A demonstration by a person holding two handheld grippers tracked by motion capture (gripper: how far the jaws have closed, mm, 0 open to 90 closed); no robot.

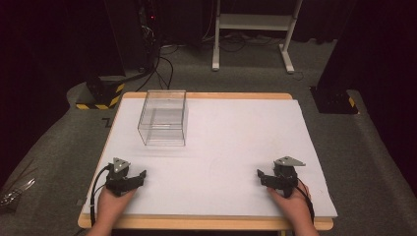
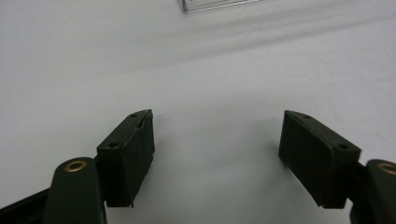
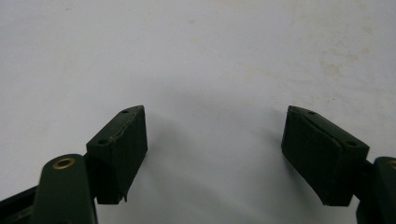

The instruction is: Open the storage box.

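A clear plastic box point(image 1: 163, 118) stands empty on the white table top point(image 1: 221, 137), toward the back left. My left gripper point(image 1: 139, 176) rests near the front left edge, held by a hand, its jaws pointing right. In the left gripper view the left gripper point(image 2: 217, 135) is open over bare white surface, with a corner of the clear box point(image 2: 210, 4) at the top edge. My right gripper point(image 1: 262, 175) rests near the front right, jaws pointing left. In the right gripper view the right gripper point(image 3: 215, 135) is open with nothing between its jaws.
The table has a wooden rim point(image 1: 206, 223) and stands on grey carpet. Behind it are a white frame stand point(image 1: 255, 34), cables point(image 1: 162, 69) and a black base with yellow stripes point(image 1: 101, 93). Another dark base point(image 1: 334, 101) sits at the back right.
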